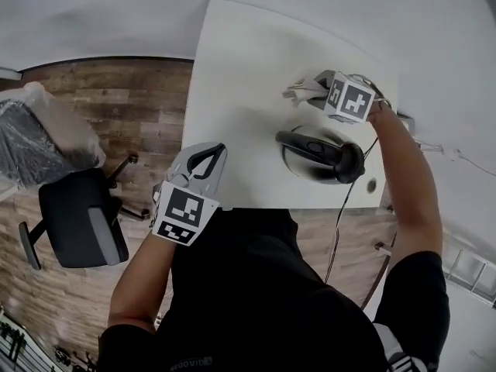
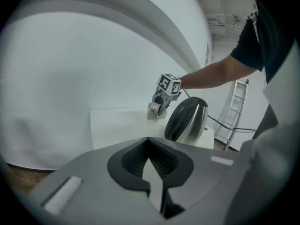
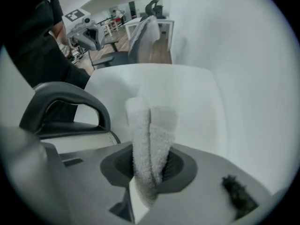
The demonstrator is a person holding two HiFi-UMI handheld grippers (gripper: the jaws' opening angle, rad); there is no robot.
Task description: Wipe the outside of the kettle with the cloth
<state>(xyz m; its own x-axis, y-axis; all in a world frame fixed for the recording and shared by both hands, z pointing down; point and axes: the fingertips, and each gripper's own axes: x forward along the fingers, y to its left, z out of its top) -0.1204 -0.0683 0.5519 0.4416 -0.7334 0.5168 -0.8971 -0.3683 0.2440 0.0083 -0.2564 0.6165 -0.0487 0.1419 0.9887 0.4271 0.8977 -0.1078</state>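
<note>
Kettle (image 1: 304, 169): stands upright near the front right of the white table (image 1: 240, 91), steel body with a black handle arching over the top. Seen from the left gripper's side (image 2: 187, 121), the black back and the shiny flank both show.
Kettle's inside: the lid sits down flat under the handle, so I cannot tell what is in it, if anything.
Cable (image 1: 339, 223): a dark lead hangs off the table's front edge below the kettle.
Cloth (image 1: 298, 93): a pale, fluffy folded piece, held up off the table just behind the kettle and apart from it. In the right gripper view (image 3: 150, 139) its two folds stick out past the jaws.
Right gripper (image 1: 308, 91): jaws clamped on the cloth, which fills the gap between the ribbed pads (image 3: 147, 172). It hangs over the table's far side, just beyond the kettle's handle (image 3: 65, 97).
Left gripper (image 1: 213, 155): held at the table's near left edge, well apart from the kettle. Its jaws are closed with nothing between them (image 2: 152, 168), and they point across the table at the kettle.
Beside the table: a black office chair (image 1: 77, 215) on the wood floor to the left, and a plastic-wrapped one (image 1: 39, 130) behind it.
</note>
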